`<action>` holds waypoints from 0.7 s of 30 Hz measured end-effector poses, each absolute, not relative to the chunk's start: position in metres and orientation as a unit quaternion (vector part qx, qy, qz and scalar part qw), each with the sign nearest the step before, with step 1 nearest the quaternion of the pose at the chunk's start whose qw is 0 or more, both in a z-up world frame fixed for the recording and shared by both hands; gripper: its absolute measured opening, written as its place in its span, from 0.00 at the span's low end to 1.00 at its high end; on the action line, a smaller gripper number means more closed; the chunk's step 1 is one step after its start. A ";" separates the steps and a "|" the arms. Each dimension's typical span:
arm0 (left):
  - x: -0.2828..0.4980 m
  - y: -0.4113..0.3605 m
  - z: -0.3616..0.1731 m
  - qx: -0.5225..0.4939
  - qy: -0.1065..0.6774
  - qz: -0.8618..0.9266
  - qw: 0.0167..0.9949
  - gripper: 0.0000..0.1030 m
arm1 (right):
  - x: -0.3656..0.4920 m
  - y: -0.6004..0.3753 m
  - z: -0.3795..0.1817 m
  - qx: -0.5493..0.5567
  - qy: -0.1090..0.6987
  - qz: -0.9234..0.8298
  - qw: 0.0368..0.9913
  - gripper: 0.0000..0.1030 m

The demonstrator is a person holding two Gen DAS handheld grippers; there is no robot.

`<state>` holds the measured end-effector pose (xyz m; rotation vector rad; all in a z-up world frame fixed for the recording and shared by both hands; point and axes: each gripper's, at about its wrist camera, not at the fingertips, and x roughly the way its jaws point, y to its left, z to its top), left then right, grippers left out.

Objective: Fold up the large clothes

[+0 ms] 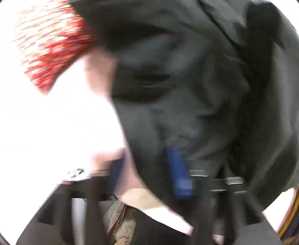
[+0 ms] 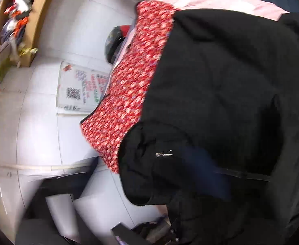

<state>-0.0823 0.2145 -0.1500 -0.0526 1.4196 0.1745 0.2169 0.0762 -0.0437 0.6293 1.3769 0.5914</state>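
Jaws on both grippers stand apart, gripping nothing — the left gripper [image 1: 149,185] points down at the black jacket's [image 1: 190,81] near edge (blurred), and the right gripper [image 2: 155,183] straddles its corner beside the red patterned cloth [image 2: 129,94].

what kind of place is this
Probably a shop or laundry-type workroom, not surely: a printed notice with a QR code on a white tiled wall, wooden shelves crammed with cloth, and a black coat over red patterned fabric.
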 end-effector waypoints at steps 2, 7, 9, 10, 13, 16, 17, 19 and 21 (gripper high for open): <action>-0.097 0.235 -0.141 -0.027 0.613 0.121 0.780 0.88 | 0.223 0.073 -0.049 0.292 0.609 0.256 0.692 0.94; -0.098 0.260 -0.155 -0.040 0.608 0.109 0.785 0.88 | 0.250 0.113 -0.096 0.340 0.666 0.214 0.628 0.94; -0.083 0.253 -0.164 -0.038 0.604 0.090 0.791 0.88 | 0.261 0.138 -0.110 0.326 0.682 0.216 0.618 0.94; -0.076 0.249 -0.168 -0.039 0.603 0.081 0.793 0.90 | 0.267 0.156 -0.118 0.308 0.691 0.214 0.617 0.94; -0.055 0.222 -0.188 -0.044 0.630 0.046 0.774 0.89 | 0.270 0.193 -0.148 0.226 0.740 0.186 0.605 0.86; -0.052 0.200 -0.196 -0.078 0.649 -0.002 0.757 0.79 | 0.255 0.199 -0.164 0.181 0.745 0.202 0.609 0.58; -0.054 0.191 -0.196 -0.073 0.651 -0.011 0.755 0.78 | 0.251 0.194 -0.162 0.179 0.737 0.212 0.616 0.33; -0.061 0.172 -0.197 -0.039 0.654 -0.023 0.755 0.66 | 0.246 0.172 -0.159 0.191 0.728 0.222 0.620 0.19; -0.063 0.161 -0.197 -0.009 0.659 -0.030 0.752 0.56 | 0.243 0.135 -0.154 0.260 0.714 0.230 0.608 0.15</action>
